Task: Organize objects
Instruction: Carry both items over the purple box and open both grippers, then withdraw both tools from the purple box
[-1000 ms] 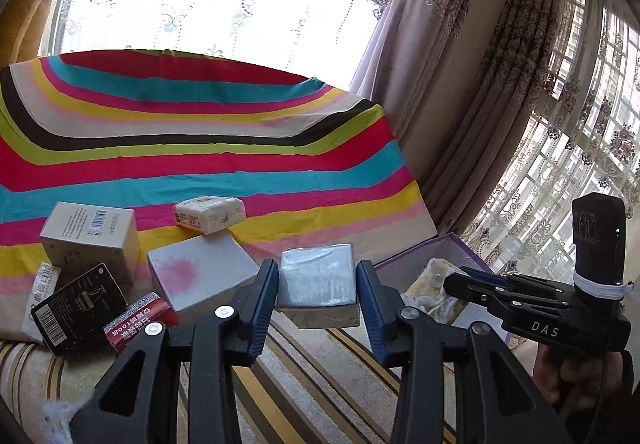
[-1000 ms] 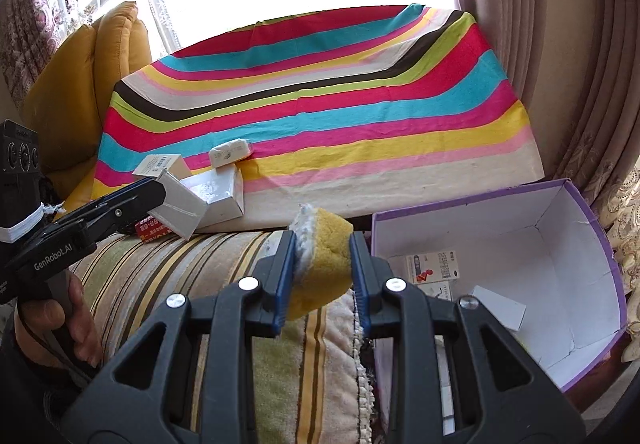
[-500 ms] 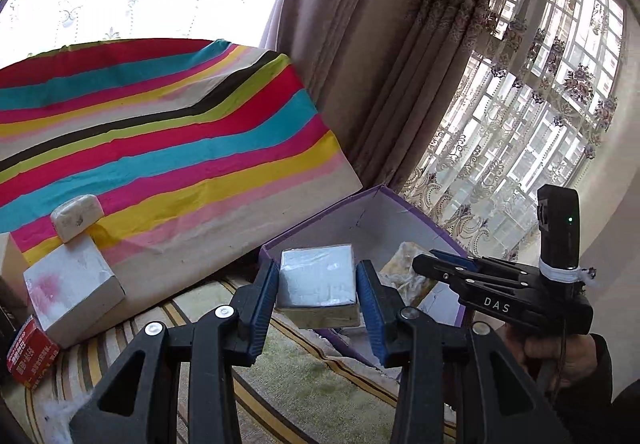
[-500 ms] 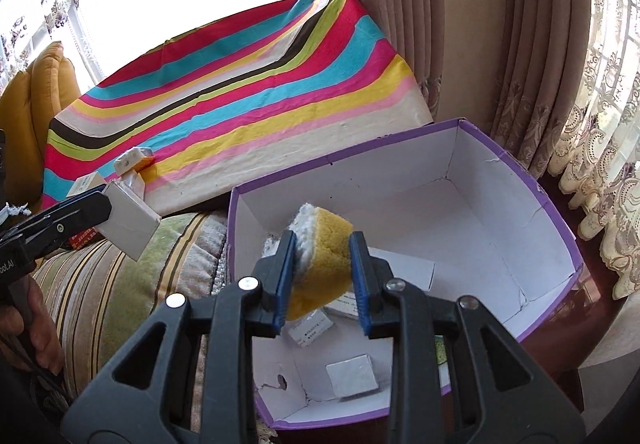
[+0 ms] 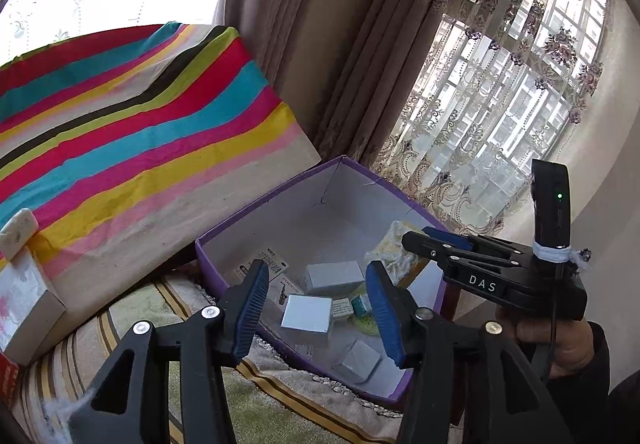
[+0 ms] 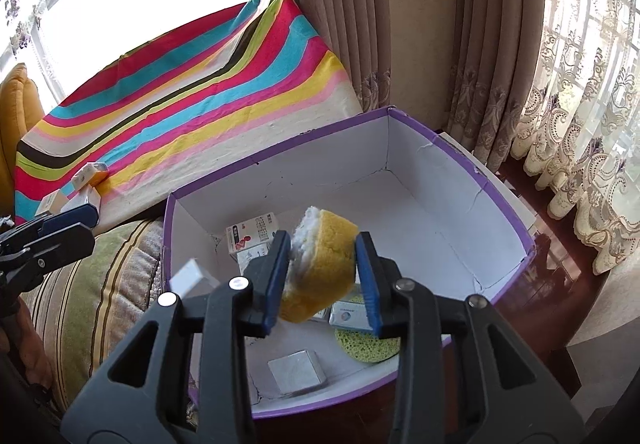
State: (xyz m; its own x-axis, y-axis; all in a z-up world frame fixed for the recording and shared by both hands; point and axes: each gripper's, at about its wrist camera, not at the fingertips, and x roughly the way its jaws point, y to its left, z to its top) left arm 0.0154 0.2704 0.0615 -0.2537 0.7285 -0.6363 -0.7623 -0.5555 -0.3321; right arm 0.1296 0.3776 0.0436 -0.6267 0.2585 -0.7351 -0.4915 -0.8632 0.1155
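Note:
My left gripper [image 5: 316, 272] is open over the purple box [image 5: 268, 200], with nothing between its fingers. A white box [image 5: 307, 313] shows below it inside the purple box. The right wrist view catches that white box [image 6: 188, 278] blurred beside the purple box's [image 6: 320, 164] left wall. My right gripper [image 6: 323, 240] is shut on a yellow sponge [image 6: 320, 268] with a white layer, tilted, above the box's middle. In the left wrist view the right gripper [image 5: 424, 234] reaches in from the right, held by a hand.
Several small cartons [image 6: 252, 234], a silver box [image 6: 296, 372] and a round green sponge [image 6: 366, 344] lie in the purple box. More boxes [image 5: 24, 296] sit on the striped cloth [image 5: 140, 132] to the left. A striped cushion [image 6: 100, 284] borders the box; curtains [image 6: 500, 44] hang behind.
Both grippers swung right, over the purple box. My left gripper opened and let go of the white box, which dropped into the purple box. The right one still holds the sponge.

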